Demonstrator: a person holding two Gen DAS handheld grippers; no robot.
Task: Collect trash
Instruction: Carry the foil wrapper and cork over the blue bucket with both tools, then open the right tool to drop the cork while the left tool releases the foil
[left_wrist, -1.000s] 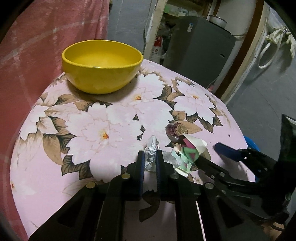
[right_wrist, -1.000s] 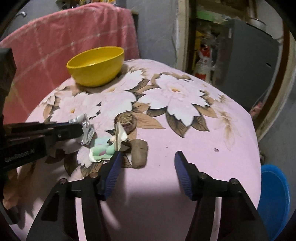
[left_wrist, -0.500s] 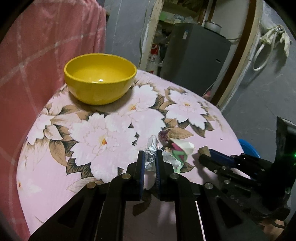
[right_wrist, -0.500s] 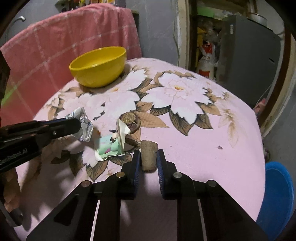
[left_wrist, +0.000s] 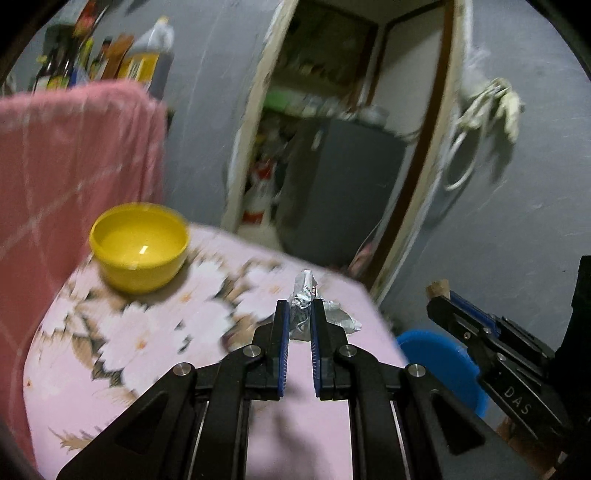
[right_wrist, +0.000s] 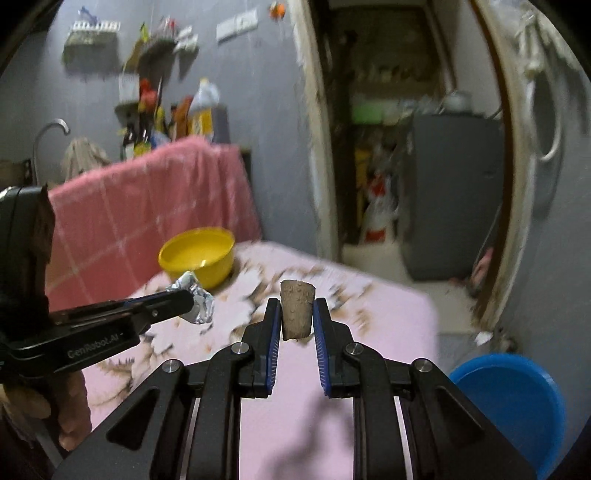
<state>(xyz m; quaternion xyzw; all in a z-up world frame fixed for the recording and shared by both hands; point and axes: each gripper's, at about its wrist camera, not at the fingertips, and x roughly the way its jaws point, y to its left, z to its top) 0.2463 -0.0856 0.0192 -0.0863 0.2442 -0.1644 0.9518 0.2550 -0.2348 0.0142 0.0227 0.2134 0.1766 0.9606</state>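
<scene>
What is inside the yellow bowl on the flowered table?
The yellow bowl looks empty: both wrist views show only bare yellow inner wall and a light glint. Motion blur could hide something small, and its near rim covers part of the bottom.

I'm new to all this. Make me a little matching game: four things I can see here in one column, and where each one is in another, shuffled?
Things:
1. foil scrap
2. cork
3. yellow bowl
4. blue tub

Places:
A. on the floor beside the table
B. pinched in the right gripper
C. standing on the flowered tablecloth
D. pinched in the left gripper

Pairs: 1-D, 2-B, 3-C, 4-A
</scene>
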